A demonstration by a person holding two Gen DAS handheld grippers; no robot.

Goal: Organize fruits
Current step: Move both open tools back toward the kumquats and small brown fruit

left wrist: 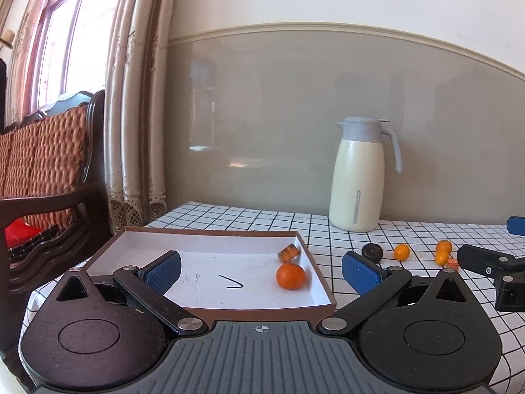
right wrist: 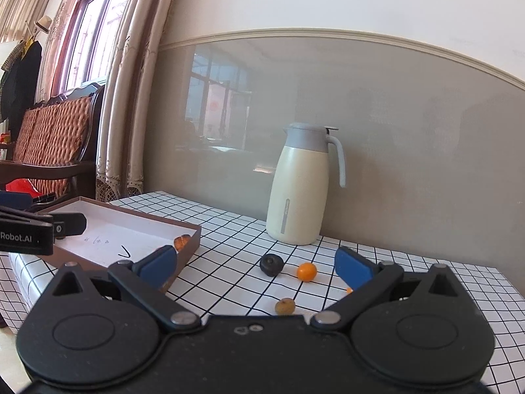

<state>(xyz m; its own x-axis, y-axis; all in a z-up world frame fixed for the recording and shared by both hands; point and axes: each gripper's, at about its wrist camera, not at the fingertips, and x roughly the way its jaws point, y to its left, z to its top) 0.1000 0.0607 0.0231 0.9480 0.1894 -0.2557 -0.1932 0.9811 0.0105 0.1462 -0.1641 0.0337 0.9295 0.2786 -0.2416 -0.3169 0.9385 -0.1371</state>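
Left wrist view first: I see my left gripper [left wrist: 261,271] with fingers spread wide and empty over the near edge of the box [left wrist: 323,275]. Inside the box, an orange [left wrist: 290,276] and a smaller amber fruit [left wrist: 289,252] sit in the far right corner, at about one o'clock from my left fingers. Moving right across the checked tabletop [right wrist: 229,262], the loose fruit lies between my right gripper's [right wrist: 257,267] open, empty fingers: a dark fruit [right wrist: 271,264] and a small orange [right wrist: 306,272] at twelve o'clock, a brownish fruit [right wrist: 284,306] nearest. I judge the right hand the closer one for these.
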